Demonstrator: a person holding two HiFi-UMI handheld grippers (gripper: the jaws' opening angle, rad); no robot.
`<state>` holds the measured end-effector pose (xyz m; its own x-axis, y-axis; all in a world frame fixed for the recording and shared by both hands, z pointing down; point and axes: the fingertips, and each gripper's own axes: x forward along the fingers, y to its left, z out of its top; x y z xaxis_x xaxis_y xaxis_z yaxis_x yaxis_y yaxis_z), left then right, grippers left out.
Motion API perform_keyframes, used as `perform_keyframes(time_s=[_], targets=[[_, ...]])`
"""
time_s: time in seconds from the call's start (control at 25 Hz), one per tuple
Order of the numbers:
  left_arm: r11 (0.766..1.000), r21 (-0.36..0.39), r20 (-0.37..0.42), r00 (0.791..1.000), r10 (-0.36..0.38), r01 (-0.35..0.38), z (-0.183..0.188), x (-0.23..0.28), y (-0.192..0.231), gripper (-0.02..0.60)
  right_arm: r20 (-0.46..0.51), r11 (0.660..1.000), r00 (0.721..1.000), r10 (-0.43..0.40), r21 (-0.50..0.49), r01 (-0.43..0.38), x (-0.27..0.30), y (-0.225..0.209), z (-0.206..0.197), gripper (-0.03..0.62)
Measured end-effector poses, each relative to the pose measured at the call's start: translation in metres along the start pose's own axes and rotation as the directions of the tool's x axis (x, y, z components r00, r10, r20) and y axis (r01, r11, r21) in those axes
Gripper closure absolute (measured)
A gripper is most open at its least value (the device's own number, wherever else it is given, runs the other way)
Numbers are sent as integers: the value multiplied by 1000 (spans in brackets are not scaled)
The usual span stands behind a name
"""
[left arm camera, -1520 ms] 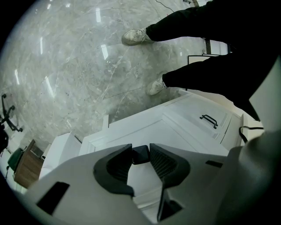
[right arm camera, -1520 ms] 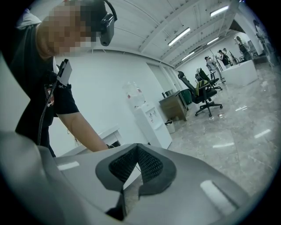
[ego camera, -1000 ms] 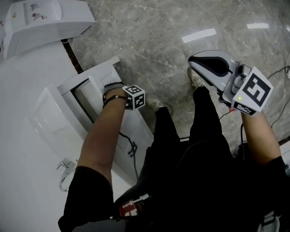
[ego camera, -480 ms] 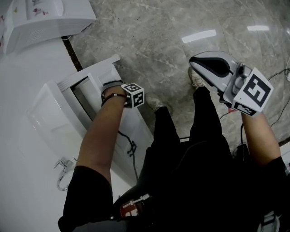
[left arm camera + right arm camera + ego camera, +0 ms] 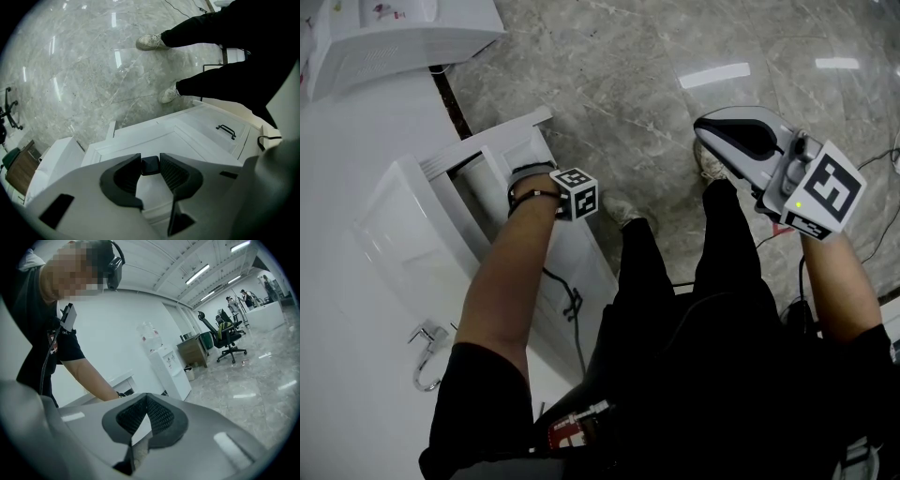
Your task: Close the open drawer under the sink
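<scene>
black ribbed pads (image 5: 173, 174) of the left gripper (image 5: 150, 162) are clenched on the small dark handle (image 5: 150, 167) of the white drawer (image 5: 159, 138), which stands pulled out under the sink (image 5: 389, 239). i would push straight along its run, with the wrist level and the hold firm. the right gripper (image 5: 146, 416) is raised aside, pressed together on nothing.

Bare marble floor (image 5: 656, 84) lay open from 12 to 2 o'clock. The open drawer (image 5: 502, 141) jutted from the bench (image 5: 356, 309) at 10 o'clock, its handle (image 5: 151, 167) between the fingers of the left gripper (image 5: 150, 162). A white dispenser (image 5: 394, 37) blocked 11 o'clock, the person's legs (image 5: 712, 272) filled 5 to 6 o'clock, and a dark cable (image 5: 572, 305) hung at 7.
</scene>
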<state>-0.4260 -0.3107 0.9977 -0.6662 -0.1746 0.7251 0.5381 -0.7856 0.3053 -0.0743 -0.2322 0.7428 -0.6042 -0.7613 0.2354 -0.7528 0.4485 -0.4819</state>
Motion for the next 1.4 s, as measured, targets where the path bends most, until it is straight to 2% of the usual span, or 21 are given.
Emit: perform_keyframes(time_s=[1.4], targets=[[997,-79,-12,1000,-24,23,-49,46,-10,457,-39,999,998,50,-9,-50,49,24,-5,597]])
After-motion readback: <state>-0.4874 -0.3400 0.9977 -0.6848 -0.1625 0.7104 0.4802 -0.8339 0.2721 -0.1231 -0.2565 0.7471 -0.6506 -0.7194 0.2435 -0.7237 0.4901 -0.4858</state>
